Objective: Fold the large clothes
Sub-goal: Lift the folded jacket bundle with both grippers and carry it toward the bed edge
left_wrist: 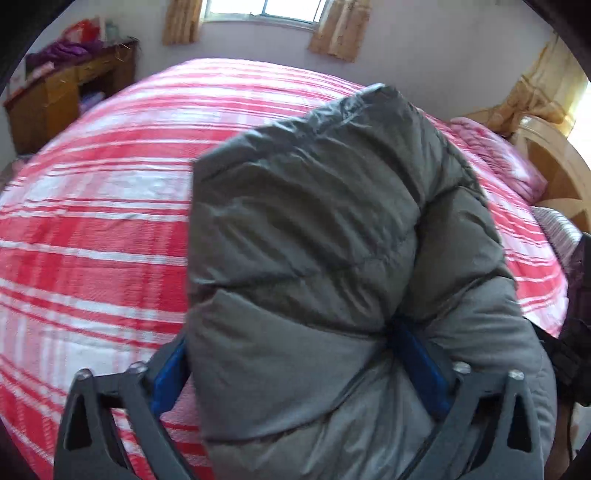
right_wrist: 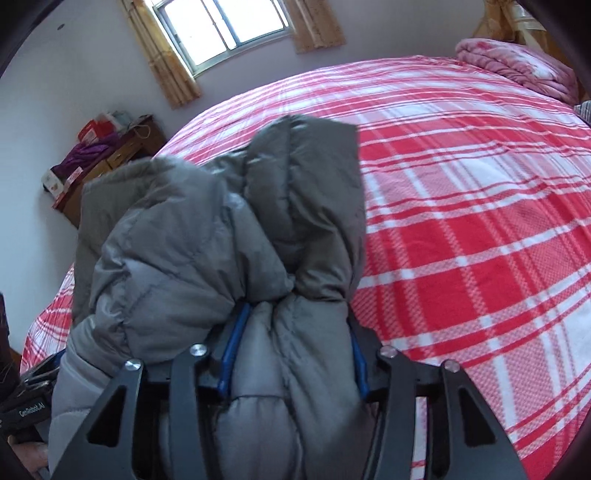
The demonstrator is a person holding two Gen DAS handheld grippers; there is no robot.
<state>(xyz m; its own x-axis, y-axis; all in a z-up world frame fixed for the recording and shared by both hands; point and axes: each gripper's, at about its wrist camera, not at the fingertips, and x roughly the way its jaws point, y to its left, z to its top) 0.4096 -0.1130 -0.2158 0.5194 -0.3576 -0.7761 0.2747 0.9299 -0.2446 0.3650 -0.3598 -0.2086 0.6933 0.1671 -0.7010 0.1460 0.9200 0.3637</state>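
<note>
A bulky grey puffer jacket (left_wrist: 314, 221) is bunched up above a red and white plaid bed (left_wrist: 92, 221). My left gripper (left_wrist: 290, 338) holds a thick fold of it, with the blue pads (left_wrist: 421, 369) pressed into the fabric on both sides. In the right wrist view the same jacket (right_wrist: 166, 240) rises in a heap over the bed (right_wrist: 461, 221). My right gripper (right_wrist: 298, 312) is shut on a narrower wad of it, which bulges out past the blue pads (right_wrist: 232, 350). The jacket hides both sets of fingertips.
A wooden desk (right_wrist: 110, 162) with a purple cloth and boxes stands by the wall under a curtained window (right_wrist: 221, 29). A folded pink quilt (right_wrist: 517, 70) lies at the head of the bed, beside a pale wooden headboard (left_wrist: 554, 166).
</note>
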